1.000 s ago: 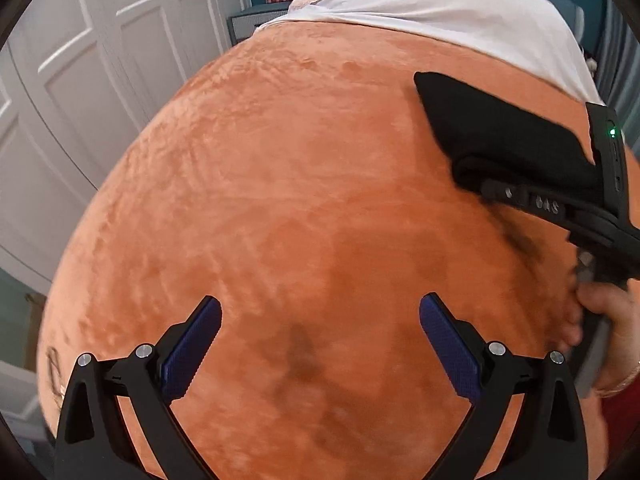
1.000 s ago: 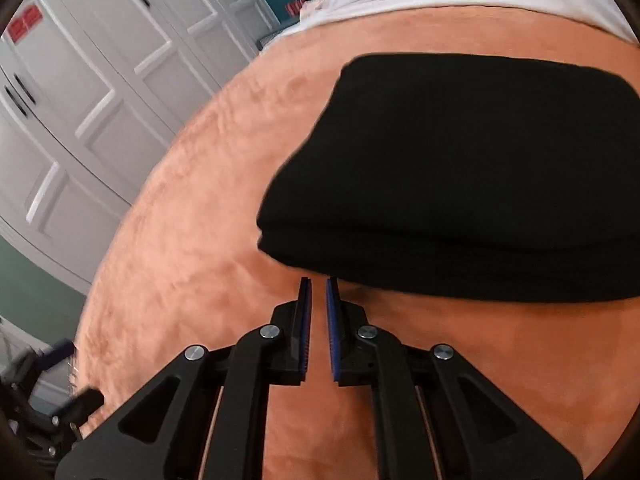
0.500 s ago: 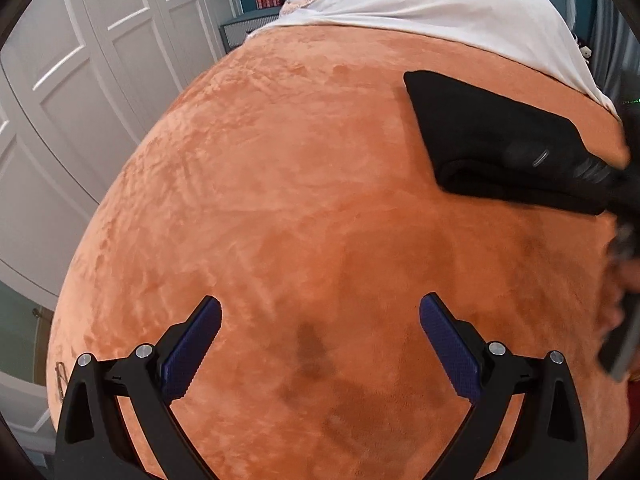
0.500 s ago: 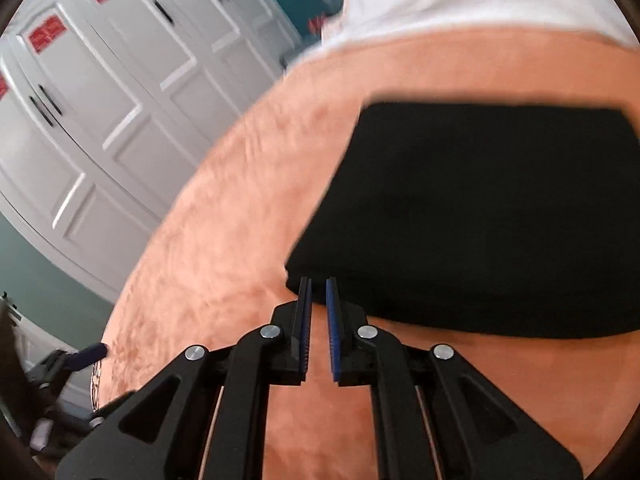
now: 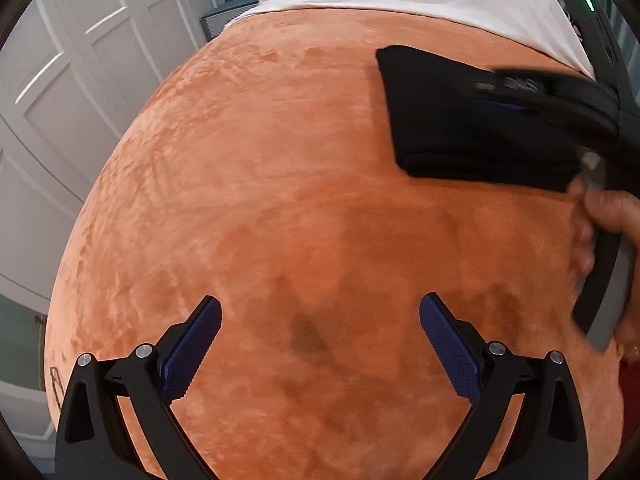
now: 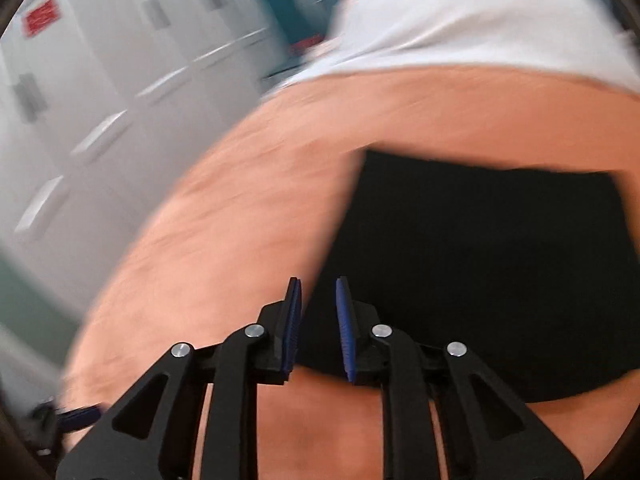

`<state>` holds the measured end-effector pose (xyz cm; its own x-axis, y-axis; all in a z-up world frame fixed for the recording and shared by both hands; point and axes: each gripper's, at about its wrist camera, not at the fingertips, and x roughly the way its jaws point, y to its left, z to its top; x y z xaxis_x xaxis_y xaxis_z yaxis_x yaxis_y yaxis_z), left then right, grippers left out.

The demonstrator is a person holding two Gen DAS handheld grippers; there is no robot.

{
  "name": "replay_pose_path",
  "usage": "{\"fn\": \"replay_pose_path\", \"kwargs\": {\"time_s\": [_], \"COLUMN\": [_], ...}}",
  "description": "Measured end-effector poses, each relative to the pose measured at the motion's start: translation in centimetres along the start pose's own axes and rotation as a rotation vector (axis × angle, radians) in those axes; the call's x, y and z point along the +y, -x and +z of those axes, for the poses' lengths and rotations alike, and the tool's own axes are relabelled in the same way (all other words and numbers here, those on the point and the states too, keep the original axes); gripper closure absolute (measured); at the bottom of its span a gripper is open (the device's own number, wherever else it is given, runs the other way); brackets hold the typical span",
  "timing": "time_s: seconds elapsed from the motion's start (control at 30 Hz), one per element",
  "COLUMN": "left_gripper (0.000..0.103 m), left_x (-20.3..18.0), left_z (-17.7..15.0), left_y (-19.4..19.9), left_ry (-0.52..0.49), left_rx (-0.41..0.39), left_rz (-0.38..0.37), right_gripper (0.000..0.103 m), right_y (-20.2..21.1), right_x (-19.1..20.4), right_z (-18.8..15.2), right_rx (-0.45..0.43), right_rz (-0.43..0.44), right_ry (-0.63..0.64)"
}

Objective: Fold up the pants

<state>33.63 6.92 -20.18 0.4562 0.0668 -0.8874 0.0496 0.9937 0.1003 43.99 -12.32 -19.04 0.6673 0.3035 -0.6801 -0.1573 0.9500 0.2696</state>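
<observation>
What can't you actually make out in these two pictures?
- Pants, left wrist view: right end hidden behind the right gripper, itself smeared.
- Pants, right wrist view: folds lost to motion blur; right end cut off by the lens edge.
- Red cupboard labels, right wrist view: too blurred to read.
- Hand, left wrist view: blurred, cut off at the edge.

Black pants point(image 6: 480, 264), folded into a thick, flat rectangle (edges blurred), lying on the orange blanket point(image 5: 260, 200).

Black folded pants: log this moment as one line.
black folded pants: flat on orange plush blanket | right gripper: fingers just opening, nothing between | left gripper: open, empty
</observation>
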Motion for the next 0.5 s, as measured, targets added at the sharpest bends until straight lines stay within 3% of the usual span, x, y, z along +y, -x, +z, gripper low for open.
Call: {"fn": "replay_pose_path", "kwargs": {"time_s": [0.07, 0.1, 0.17, 0.23, 0.3, 0.33, 0.37, 0.4, 0.5], "left_gripper": [0.006, 0.005, 0.006, 0.006, 0.006, 0.006, 0.006, 0.005, 0.006], "left_x": [-0.7, -1.0, -1.8, -3.0, -4.1, -4.8, -5.3, -6.1, -7.8], "left_z": [0.1, 0.1, 0.2, 0.2, 0.2, 0.2, 0.2, 0.1, -0.2], "left_y": [0.3, 0.4, 0.6, 0.7, 0.8, 1.0, 1.2, 1.8, 3.6], "left_ry": [-0.006, -0.009, -0.021, -0.039, -0.054, -0.061, -0.067, -0.078, -0.105], "left_rx": [-0.006, -0.011, -0.02, -0.024, -0.023, -0.02, -0.02, -0.028, -0.056], "left_rz": [-0.008, -0.007, -0.005, 0.003, -0.008, -0.01, -0.013, -0.018, -0.017], "right_gripper": [0.075, 0.076, 0.076, 0.073, 0.061, 0.062, 0.062, 0.062, 0.057], "right_y": [-0.1, -1.1, -0.2, 3.8, 6.2, 5.5, 4.1, 4.0, 9.2], "right_x": [-3.6, -6.1, -8.6, -9.4, -11.0, -12.2, -12.9, -12.9, -10.5], "right_z": [-0.4, -1.1, -1.7, -1.5, -2.0, -2.6, -3.3, -3.9, -4.2], "right_rx": [0.012, 0.092, 0.099, 0.016, -0.069, -0.02, 0.054, 0.068, 0.025], "right_rz": [-0.159, -0.216, -0.1, -0.174, -0.248, -0.306, -0.294, -0.273, -0.311], "right_ry": [-0.026, -0.07, -0.138, -0.164, -0.182, -0.173, -0.154, -0.122, -0.089]}}
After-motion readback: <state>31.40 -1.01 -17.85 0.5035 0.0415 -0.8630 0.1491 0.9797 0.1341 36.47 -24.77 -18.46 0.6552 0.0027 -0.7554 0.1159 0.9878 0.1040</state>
